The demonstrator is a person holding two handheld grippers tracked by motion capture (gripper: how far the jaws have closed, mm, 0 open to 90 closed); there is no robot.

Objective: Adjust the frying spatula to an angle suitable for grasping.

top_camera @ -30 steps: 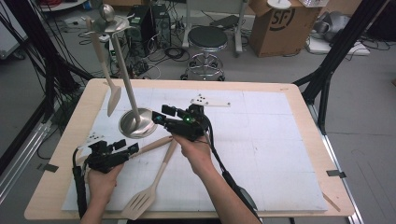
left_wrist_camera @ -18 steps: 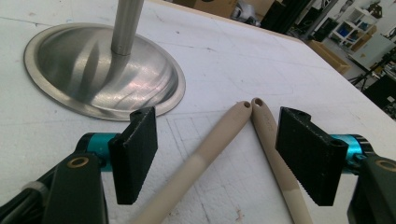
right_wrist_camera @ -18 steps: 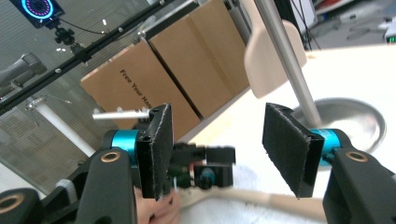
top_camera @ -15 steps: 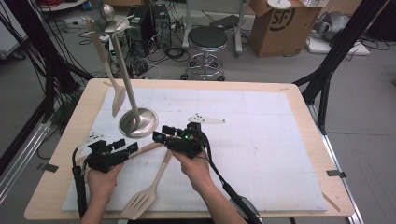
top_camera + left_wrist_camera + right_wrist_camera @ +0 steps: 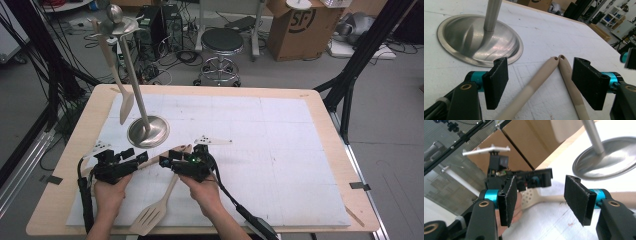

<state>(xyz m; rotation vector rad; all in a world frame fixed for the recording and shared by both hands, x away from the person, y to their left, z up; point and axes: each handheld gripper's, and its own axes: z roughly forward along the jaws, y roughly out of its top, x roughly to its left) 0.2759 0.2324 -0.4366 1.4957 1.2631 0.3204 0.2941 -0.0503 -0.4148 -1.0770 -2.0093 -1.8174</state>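
— At the bottom of the frame, what lies between your left gripper's (image 5: 539,83) jaws?
— Two wooden handles (image 5: 537,81), untouched — jaws spread wide. Your right gripper (image 5: 537,198) gapes too, empty. Farther up-left: the steel stand base (image 5: 477,41).

Both grippers are held low, side by side: left gripper (image 5: 131,161) and right gripper (image 5: 171,163), jaws parted.

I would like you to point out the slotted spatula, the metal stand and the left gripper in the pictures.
slotted spatula (image 5: 148,218), high view, on its slotted blade.
metal stand (image 5: 148,132), high view, on its round base.
left gripper (image 5: 540,82), left gripper view, midway between its open fingers.
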